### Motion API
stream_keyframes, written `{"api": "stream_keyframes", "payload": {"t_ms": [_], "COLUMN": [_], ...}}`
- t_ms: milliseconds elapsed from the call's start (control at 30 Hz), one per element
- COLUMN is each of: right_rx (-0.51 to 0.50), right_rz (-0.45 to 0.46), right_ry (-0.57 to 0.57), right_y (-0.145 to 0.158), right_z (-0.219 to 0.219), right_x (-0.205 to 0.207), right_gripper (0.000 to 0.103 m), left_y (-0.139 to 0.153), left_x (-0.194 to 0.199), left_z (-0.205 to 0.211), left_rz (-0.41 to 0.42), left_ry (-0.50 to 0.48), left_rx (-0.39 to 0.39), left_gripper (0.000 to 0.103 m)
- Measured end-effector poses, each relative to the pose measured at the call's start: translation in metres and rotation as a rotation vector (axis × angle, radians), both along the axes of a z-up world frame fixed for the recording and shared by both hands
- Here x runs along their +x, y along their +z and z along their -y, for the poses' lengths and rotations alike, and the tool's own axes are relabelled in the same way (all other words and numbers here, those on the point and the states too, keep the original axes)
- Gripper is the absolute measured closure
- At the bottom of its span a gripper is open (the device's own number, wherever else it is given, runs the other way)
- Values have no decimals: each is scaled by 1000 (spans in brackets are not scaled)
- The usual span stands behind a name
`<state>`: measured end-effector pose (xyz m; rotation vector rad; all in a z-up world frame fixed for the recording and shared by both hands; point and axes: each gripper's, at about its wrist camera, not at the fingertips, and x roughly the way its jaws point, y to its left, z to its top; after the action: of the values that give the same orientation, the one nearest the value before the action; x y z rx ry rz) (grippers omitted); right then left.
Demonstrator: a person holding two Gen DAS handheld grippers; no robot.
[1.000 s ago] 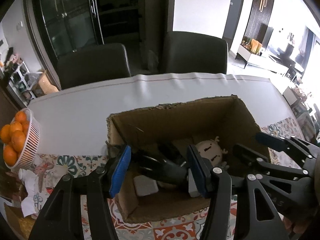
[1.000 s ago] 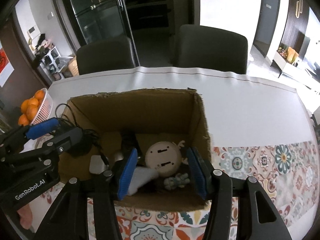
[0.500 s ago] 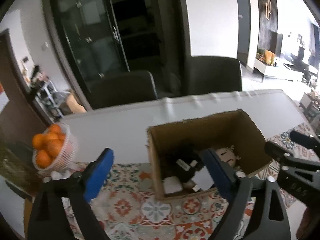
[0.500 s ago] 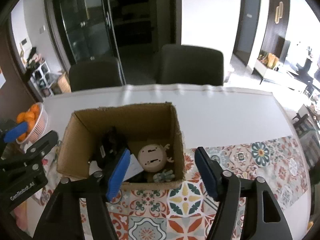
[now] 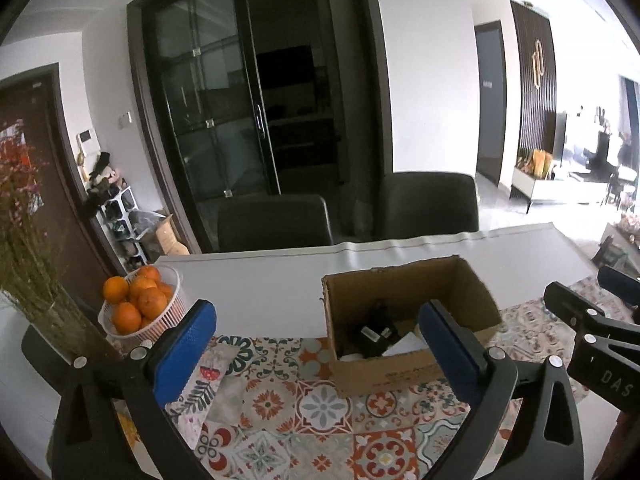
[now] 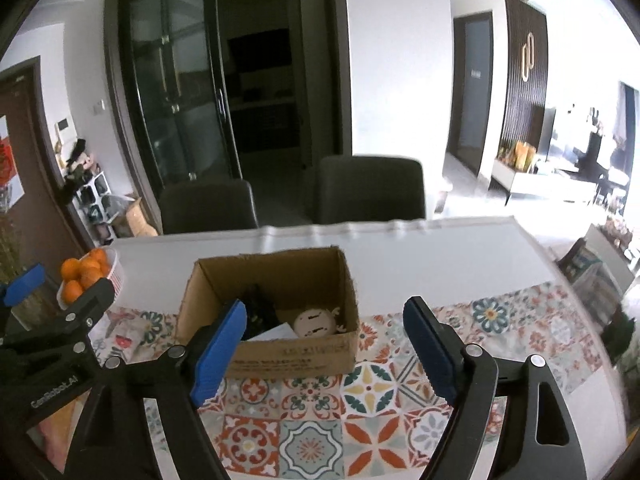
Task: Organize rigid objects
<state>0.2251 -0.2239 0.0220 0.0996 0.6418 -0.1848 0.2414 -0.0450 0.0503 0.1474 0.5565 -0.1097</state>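
Right wrist view: cardboard box [image 6: 280,344] at 12 o'clock, filled.
My left gripper [image 5: 316,352]: spread, empty.
My right gripper [image 6: 324,348]: spread, empty, sorting judged done.

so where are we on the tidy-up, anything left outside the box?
Looks near done: the cardboard box holds a black adapter, a white card and a round doll head. Nothing in hand: left claw and right claw are both open and empty, above the tiled mat. No loose rigid items visible on it.
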Motion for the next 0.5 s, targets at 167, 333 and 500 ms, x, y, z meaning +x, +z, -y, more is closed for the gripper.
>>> {"api": "stream_keyframes", "payload": {"t_ms": [167,333,500], "right_rx": [-71,-90,-71], "right_rz": [67,102,123], "right_ry": [-7,-9,-1], "right_y": [19,29,32], "right_z": [-15,-23,-26], "right_x": [-31,-56,-74], "right_gripper": [21,19,19], "left_y": [9,17,23], "left_x": [-26,-48,-69], "left_z": [-8,-12,-18], "left_rz": [22,49,68], "left_ry": [-9,-5,-3], "left_rx": [-33,-36,-53], "left_gripper": [0,0,0]}}
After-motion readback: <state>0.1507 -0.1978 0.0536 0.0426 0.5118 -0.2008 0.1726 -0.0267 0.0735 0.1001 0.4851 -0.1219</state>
